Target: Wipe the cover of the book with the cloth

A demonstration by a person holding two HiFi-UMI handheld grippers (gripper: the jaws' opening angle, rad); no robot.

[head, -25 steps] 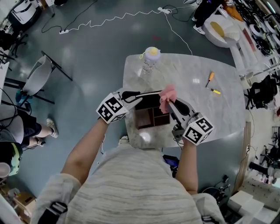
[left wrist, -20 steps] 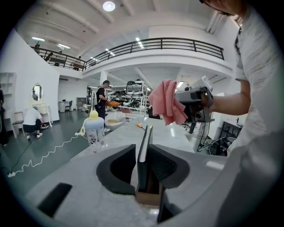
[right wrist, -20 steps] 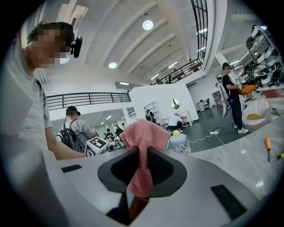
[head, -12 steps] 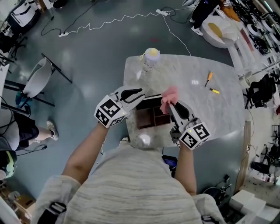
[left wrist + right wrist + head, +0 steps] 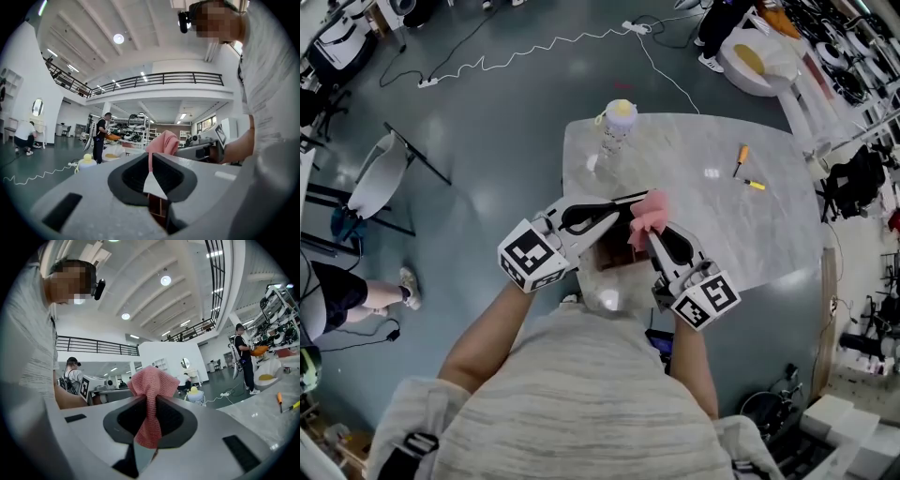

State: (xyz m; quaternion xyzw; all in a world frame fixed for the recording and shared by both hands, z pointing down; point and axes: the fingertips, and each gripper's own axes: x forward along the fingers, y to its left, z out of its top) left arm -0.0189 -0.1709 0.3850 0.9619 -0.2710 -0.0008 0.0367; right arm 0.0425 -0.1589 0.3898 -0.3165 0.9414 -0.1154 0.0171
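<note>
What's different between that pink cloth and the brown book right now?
The cloth is pink, knitted and bunched; the book is dark brown and flat. The cloth hangs in the air, pinched in the right gripper's jaws; the book lies on the table, largely covered in the head view. Both are over the table's near edge, close to the person.

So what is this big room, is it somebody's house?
Not a house; probably a big workshop or lab hall. It has a very high ceiling, a railed balcony, racks of equipment and a bare grey floor.
</note>
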